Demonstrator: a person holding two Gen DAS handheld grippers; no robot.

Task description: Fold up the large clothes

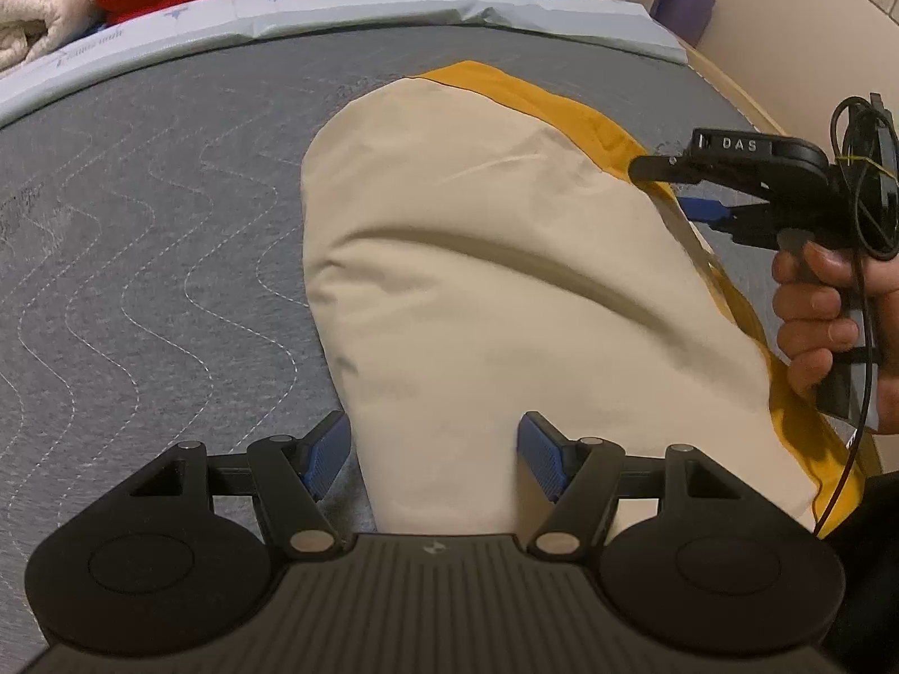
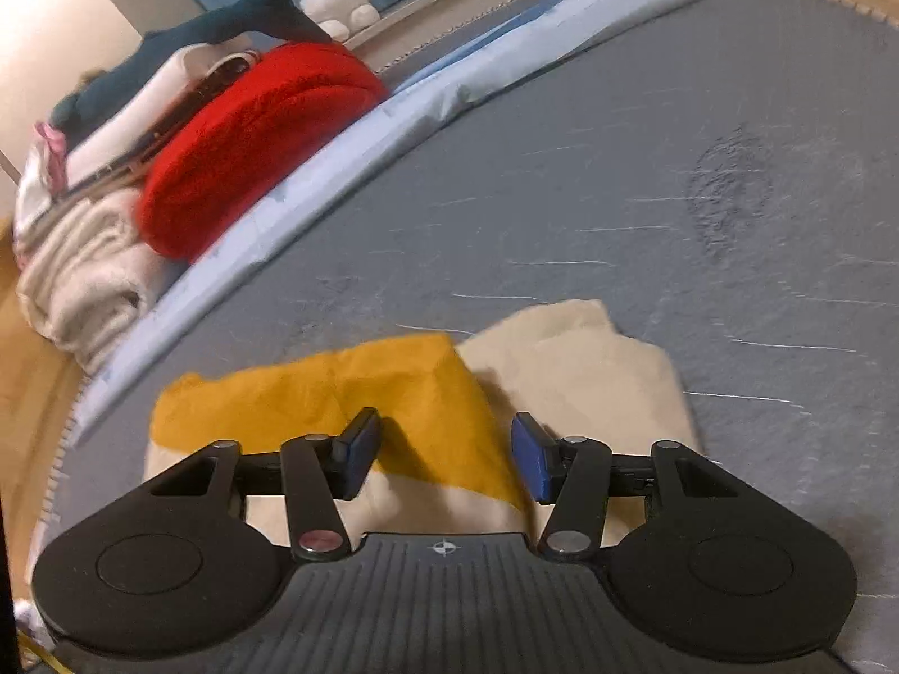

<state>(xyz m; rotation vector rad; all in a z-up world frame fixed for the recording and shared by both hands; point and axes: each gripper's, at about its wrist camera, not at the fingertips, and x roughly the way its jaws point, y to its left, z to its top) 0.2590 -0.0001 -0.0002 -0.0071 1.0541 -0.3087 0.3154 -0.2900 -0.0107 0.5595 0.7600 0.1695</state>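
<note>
A folded cream garment [image 1: 477,292] with a mustard-yellow layer [image 1: 562,106] showing along its far and right edges lies on the grey quilted mattress [image 1: 140,213]. My left gripper [image 1: 432,455] stands open astride the garment's narrow near end, its blue pads on either side of the cloth. My right gripper [image 1: 668,188], held by a hand at the right, is open with its tips at the garment's right edge. In the right wrist view the right gripper [image 2: 444,455] hovers open over the mustard fabric [image 2: 365,387], with the cream part [image 2: 562,359] just beyond.
A light blue sheet [image 1: 337,5] runs along the mattress's far edge. A red blanket [image 2: 253,140] and cream blankets [image 2: 84,269] are stacked behind it, with a dark plush shark [image 2: 225,22] on top. Grey mattress [image 2: 674,168] spreads out around the garment.
</note>
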